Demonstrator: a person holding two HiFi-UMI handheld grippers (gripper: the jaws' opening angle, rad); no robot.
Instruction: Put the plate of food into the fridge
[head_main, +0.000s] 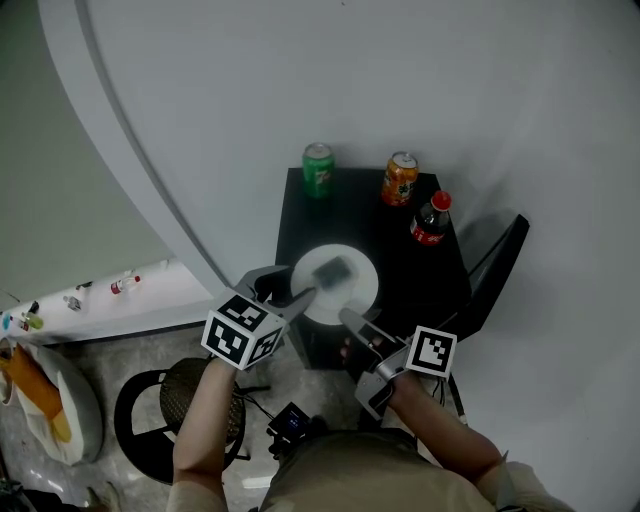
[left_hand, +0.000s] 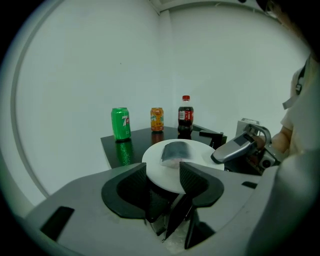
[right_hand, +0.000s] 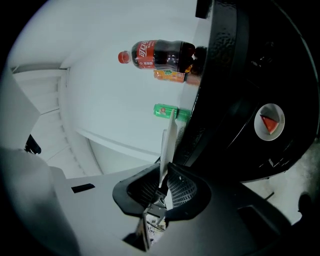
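The left gripper (left_hand: 162, 174) waits with its jaws spread at the near-left rim of the white plate (head_main: 357, 296). The rim lies in the gap, and neither pad presses on it. The plate sits on top of a low black cabinet (head_main: 300, 215), probably the fridge, with its front edge reaching over the cabinet's near edge. A dark, wrapped-looking piece of food (head_main: 333, 271) rests loose at the plate's centre. At the plate's near-right rim the right gripper (right_hand: 164, 181), rolled on its side, has its jaws drawn in on the thin white edge and appears to pinch it. Behind the plate, well apart from it, stand a green can (head_main: 318, 170), an orange can (head_main: 400, 178) and a cola bottle (head_main: 430, 218).

The plate looks stiff, smooth and fairly light, so its rim is likely to slip under a shallow pinch. The overhanging front edge is the obvious place to take hold, ideally with a grip on each side. The food is unsecured and could slide, so the plate should stay level.
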